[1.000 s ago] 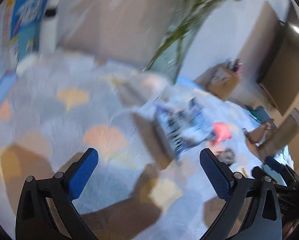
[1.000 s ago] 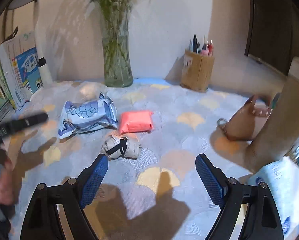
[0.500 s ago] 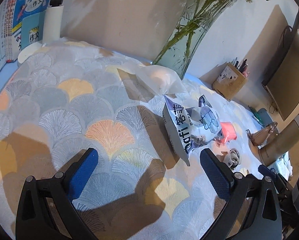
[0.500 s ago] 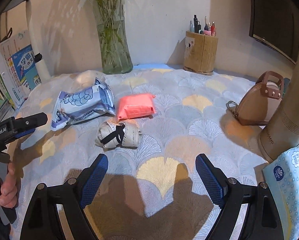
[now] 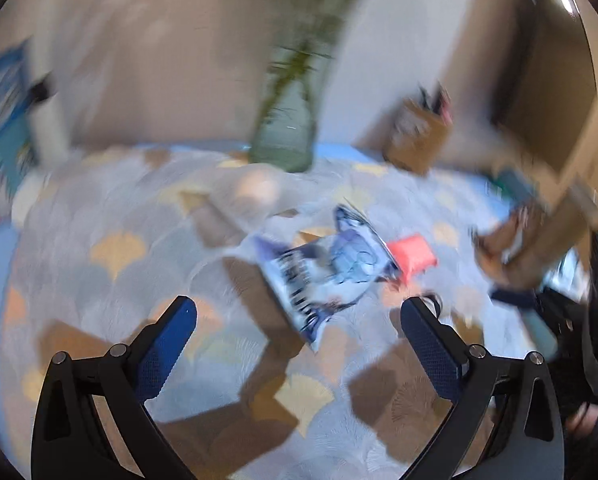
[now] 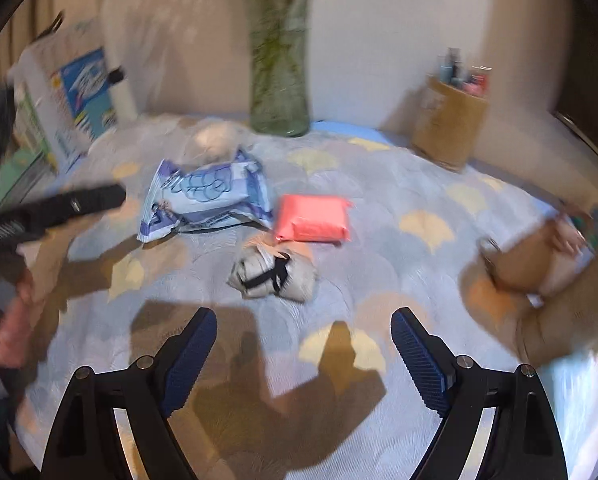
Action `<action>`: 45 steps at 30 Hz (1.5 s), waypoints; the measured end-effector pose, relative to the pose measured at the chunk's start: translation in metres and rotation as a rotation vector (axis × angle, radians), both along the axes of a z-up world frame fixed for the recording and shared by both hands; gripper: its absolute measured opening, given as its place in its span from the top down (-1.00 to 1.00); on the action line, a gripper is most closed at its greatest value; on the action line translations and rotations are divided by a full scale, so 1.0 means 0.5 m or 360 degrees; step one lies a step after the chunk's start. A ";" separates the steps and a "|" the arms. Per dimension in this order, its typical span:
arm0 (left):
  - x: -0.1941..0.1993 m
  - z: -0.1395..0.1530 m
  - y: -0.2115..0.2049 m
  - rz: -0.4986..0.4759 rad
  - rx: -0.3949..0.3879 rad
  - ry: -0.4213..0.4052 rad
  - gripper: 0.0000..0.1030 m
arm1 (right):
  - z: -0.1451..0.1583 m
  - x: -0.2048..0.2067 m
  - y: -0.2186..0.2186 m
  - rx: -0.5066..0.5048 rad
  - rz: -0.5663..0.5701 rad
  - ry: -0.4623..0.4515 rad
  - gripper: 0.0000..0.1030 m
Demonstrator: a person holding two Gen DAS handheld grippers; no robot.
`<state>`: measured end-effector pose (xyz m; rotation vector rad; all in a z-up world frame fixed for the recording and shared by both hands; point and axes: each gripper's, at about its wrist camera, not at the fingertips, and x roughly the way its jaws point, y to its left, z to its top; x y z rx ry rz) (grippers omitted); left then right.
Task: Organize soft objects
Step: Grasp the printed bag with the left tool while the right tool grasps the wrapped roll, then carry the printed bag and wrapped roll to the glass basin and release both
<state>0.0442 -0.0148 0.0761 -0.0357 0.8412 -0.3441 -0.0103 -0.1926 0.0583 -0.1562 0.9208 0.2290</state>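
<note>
Soft objects: blue-white packet (image 6: 209, 196), pink pack (image 6: 313, 218) touching it, and grey bundle (image 6: 273, 276) just before them, loosely clustered mid-table (image 6: 399, 184), seemingly unsorted. Right hand-held gripper (image 6: 304, 354) and left hand-held gripper (image 5: 297, 344): both spread, empty, hovering short of the cluster, likely awaiting a first pick.

Coral-pink pouch (image 6: 313, 218), blue-white printed packet (image 6: 209, 196), fan-patterned grey tablecloth (image 6: 399, 200)

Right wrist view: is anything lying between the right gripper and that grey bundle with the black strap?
No. In the right wrist view, only bare patterned cloth and shadows lie between the open right gripper and the grey bundle.
</note>
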 end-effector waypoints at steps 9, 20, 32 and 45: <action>0.061 -0.020 -0.133 -0.0475 0.0372 -0.0097 -0.86 | -0.050 0.053 -0.007 0.0116 0.0259 0.0089 -0.36; 0.054 -0.053 -0.118 -0.0532 0.0397 -0.0014 -0.55 | -0.033 -0.015 0.012 0.0261 0.0459 0.0118 -0.36; 0.092 -0.109 -0.156 -0.0448 0.0449 0.0023 -0.16 | -0.069 0.050 0.050 0.0249 0.0404 0.0140 -0.25; -0.022 -0.040 -0.078 -0.0294 0.0183 -0.0027 -0.03 | -0.038 -0.074 0.052 0.0443 0.0458 0.0027 0.46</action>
